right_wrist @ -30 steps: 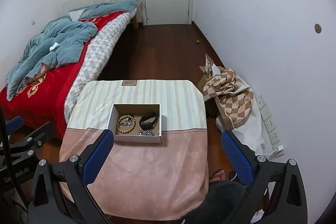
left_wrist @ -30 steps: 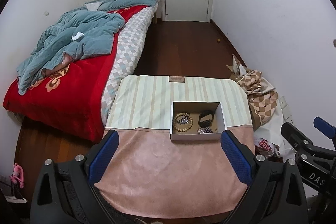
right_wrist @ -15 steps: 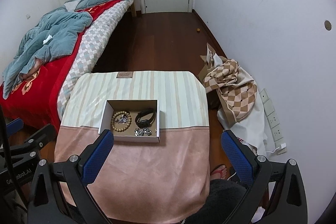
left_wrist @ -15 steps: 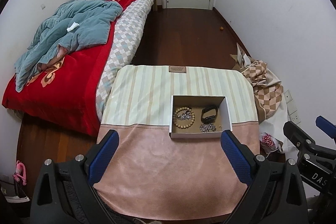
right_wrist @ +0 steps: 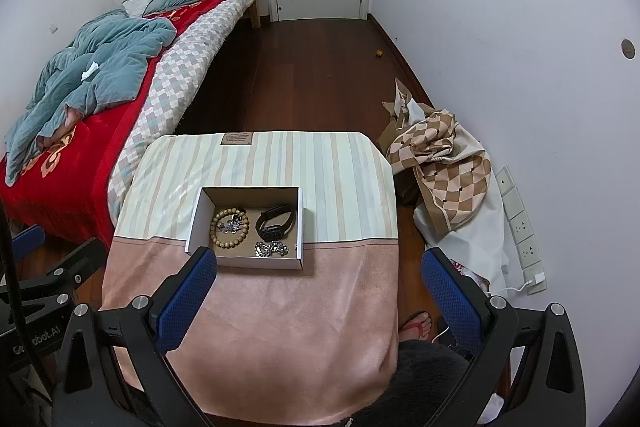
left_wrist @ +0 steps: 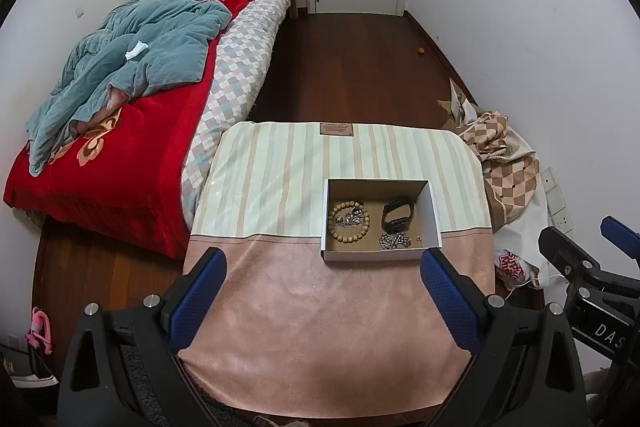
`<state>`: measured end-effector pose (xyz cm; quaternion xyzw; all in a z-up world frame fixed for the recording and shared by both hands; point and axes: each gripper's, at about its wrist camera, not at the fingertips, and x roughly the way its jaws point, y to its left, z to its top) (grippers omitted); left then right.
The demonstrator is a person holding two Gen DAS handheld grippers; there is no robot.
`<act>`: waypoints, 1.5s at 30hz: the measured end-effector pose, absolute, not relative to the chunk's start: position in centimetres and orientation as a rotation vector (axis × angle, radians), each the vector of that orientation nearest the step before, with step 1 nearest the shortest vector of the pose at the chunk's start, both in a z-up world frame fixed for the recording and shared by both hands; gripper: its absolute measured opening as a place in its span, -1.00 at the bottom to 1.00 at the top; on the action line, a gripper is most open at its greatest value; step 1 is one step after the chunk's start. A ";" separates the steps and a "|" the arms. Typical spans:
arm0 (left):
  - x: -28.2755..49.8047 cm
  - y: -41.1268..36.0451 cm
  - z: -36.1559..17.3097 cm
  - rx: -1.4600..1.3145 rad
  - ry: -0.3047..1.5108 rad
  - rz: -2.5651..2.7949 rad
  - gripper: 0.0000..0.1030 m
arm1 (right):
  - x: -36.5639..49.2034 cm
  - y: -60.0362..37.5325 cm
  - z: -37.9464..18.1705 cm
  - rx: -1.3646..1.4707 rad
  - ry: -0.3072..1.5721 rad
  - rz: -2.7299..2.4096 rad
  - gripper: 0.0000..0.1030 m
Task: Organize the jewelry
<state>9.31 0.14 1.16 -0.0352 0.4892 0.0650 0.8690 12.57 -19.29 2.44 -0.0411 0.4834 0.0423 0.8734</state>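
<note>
While both sets of blue-padded fingers stand wide apart and empty at the bottom of each frame, the left gripper and right gripper hang above the pink-and-striped cloth tabletop. Beyond them, at mid-frame, the shallow white cardboard box holds a wooden bead bracelet, a black wristband and a silver chain. All visible jewelry lies inside the box, with none loose on the cloth; this fits either a finished sorting or pieces awaiting removal.
</note>
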 end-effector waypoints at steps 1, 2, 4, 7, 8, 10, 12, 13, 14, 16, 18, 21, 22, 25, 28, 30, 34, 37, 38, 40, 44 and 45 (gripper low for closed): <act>9.3 0.1 1.1 -0.073 1.023 0.138 0.92 | 12.6 -19.2 2.4 -0.085 1.009 0.089 1.00; 9.3 0.2 1.2 -0.071 1.023 0.141 0.92 | 12.6 -19.2 2.4 -0.087 1.009 0.088 1.00; 9.3 0.2 1.1 -0.073 1.022 0.144 0.92 | 12.6 -19.2 2.4 -0.088 1.011 0.090 1.00; 9.3 0.3 1.1 -0.074 1.020 0.152 0.92 | 12.5 -19.2 2.3 -0.089 1.012 0.091 1.00; 9.3 0.3 1.1 -0.073 1.019 0.156 0.92 | 12.5 -19.2 2.3 -0.087 1.012 0.092 1.00; 9.2 0.4 1.1 -0.072 1.019 0.159 0.92 | 12.5 -19.2 2.3 -0.089 1.012 0.093 1.00; 9.2 0.5 1.0 -0.074 1.021 0.157 0.92 | 12.5 -19.2 2.2 -0.087 1.014 0.093 1.00; 9.2 0.5 1.0 -0.074 1.022 0.157 0.92 | 12.5 -19.2 2.3 -0.087 1.015 0.093 1.00; 9.1 0.5 1.0 -0.073 1.022 0.158 0.92 | 12.4 -19.1 2.3 -0.089 1.016 0.095 1.00; 9.2 0.5 1.0 -0.072 1.023 0.157 0.92 | 12.4 -19.1 2.2 -0.092 1.019 0.097 1.00; 9.2 0.5 1.0 -0.074 1.021 0.160 0.92 | 12.4 -19.0 2.1 -0.093 1.020 0.099 1.00; 9.2 0.5 1.0 -0.074 1.019 0.161 0.92 | 12.4 -19.0 2.1 -0.092 1.019 0.098 1.00; 9.1 0.6 0.9 -0.074 1.019 0.160 0.92 | 12.4 -19.0 2.1 -0.092 1.018 0.098 1.00; 9.0 0.7 0.8 -0.069 1.021 0.154 0.92 | 12.4 -19.0 2.1 -0.092 1.017 0.098 1.00; 8.9 0.9 0.8 -0.063 1.020 0.153 0.92 | 12.4 -18.9 2.1 -0.094 1.018 0.100 1.00; 8.9 0.8 0.8 -0.063 1.018 0.152 0.92 | 12.5 -18.9 2.1 -0.093 1.020 0.102 1.00; 8.8 0.8 0.8 -0.060 1.013 0.155 0.92 | 12.5 -19.0 2.1 -0.091 1.022 0.105 1.00; 9.0 0.7 0.9 -0.060 1.013 0.158 0.92 | 12.5 -19.0 2.1 -0.092 1.022 0.106 1.00; 8.9 0.6 0.9 -0.061 1.013 0.155 0.92 | 12.5 -19.0 2.1 -0.092 1.021 0.105 1.00; 8.9 0.6 1.0 -0.055 1.011 0.155 0.92 | 12.5 -19.0 2.1 -0.092 1.022 0.106 1.00; 8.9 0.5 1.3 -0.053 1.005 0.153 0.92 | 12.5 -19.0 2.1 -0.093 1.022 0.106 1.00; 8.9 0.5 1.3 -0.053 1.003 0.151 0.92 | 12.5 -19.0 2.1 -0.094 1.022 0.106 1.00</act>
